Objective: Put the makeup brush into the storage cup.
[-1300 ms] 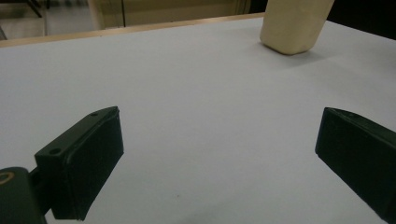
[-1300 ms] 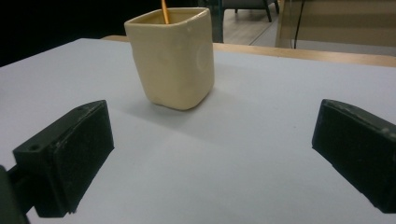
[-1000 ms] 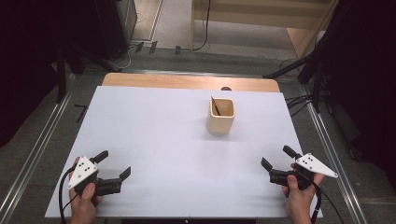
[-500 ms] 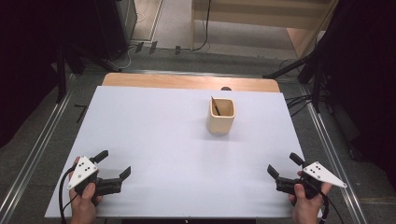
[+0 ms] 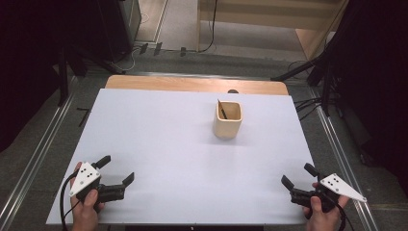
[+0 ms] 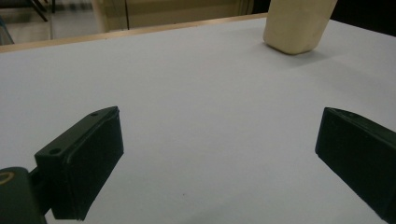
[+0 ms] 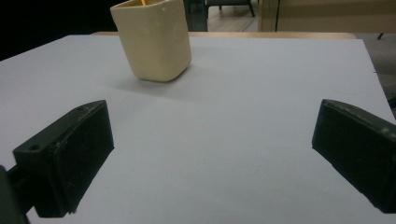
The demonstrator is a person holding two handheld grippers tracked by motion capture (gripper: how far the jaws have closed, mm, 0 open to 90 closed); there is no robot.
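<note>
Cup (image 5: 227, 120) at 1 o'clock, w/ stick (image 5: 221, 109) inside: prob. light, stiff, smooth-walled; grab across its walls. Left gripper (image 5: 117, 178) and right gripper (image 5: 299, 176): jaws spread wide, empty.

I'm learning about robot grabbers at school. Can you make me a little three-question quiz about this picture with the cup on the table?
1. True or false: the left gripper is squeezing the beige cup.
2. What pokes up inside the cup? A) a thin dark stick B) a spoon C) a flower
3. Fill in: the right gripper has its jaws ____.

Key
1. False. It sits near the front edge of the white table, far from the cup, holding nothing.
2. A
3. open
</note>
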